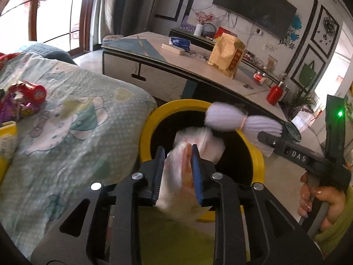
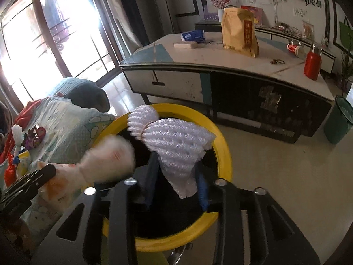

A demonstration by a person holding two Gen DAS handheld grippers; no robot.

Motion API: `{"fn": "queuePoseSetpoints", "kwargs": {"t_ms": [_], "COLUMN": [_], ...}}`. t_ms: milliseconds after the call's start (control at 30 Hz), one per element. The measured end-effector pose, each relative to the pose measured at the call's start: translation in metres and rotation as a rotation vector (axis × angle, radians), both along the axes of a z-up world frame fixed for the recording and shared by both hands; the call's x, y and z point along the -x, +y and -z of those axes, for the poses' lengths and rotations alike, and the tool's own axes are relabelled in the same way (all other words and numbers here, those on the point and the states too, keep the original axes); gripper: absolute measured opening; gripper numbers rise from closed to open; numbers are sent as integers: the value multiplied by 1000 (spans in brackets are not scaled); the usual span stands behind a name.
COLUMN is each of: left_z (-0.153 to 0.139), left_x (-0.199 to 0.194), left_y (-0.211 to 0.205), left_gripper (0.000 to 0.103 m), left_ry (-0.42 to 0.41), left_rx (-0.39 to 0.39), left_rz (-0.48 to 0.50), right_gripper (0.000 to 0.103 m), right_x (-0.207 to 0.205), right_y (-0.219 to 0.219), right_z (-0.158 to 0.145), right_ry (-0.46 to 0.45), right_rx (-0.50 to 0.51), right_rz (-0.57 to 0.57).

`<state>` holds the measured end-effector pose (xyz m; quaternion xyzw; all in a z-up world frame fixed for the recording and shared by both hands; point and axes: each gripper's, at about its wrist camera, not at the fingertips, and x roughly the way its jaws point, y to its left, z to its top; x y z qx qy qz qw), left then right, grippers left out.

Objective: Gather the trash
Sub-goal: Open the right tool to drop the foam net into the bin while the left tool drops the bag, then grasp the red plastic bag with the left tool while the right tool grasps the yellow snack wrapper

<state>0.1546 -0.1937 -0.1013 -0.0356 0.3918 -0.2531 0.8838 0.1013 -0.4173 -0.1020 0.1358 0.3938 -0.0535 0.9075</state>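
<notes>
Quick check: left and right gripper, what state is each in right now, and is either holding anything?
Left gripper: open, white plastic bag loose between its jaws.
Right gripper: open, white foam net slipping out over the yellow bin.

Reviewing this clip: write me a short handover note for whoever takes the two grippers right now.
Left gripper: a crumpled white plastic bag sits between its fingers, over the mouth of the round yellow-rimmed bin; grip looks loosened, release not confirmed.
Right gripper: a white foam fruit net tied with a rubber band lies between its fingers, over the same bin; fingers stand apart.
Done: both items brought to the bin.
Left: let both fall in, then fetch the red and purple wrappers lying on the patterned blanket.
</notes>
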Motion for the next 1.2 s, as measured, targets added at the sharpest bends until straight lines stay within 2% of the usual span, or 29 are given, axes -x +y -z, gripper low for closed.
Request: {"fn": "queuePoseSetpoints", "kwargs": {"t_ms": [33, 100, 167, 233, 400, 633, 1200], "left_z": [-1, -5, -11, -19, -40, -63, -96], "left_x": [0, 1, 3, 8, 21, 34, 55], "left_y": [-1, 4, 11, 22, 49, 91, 186], "left_gripper": [33, 48, 55, 72, 89, 91, 92], "left_ry": [-4, -17, -34, -67, -137, -202, -288], "left_rx": [13, 44, 77, 96, 90, 71, 56], "left_rz": [-1, -9, -19, -45, -124, -251, -489], "right_gripper": [49, 57, 60, 69, 76, 77, 78], "right_x": [0, 0, 1, 3, 7, 7, 5], "right_y": [1, 1, 2, 7, 34, 86, 194], "right_z": [-1, -4, -9, -16, -39, -65, -86], "right_ry": [-8, -22, -48, -84, -181, -263, -294], "right_rx": [-1, 2, 3, -2, 3, 1, -30], "right_rz": [-1, -1, -10, -20, -99, -252, -505]}}
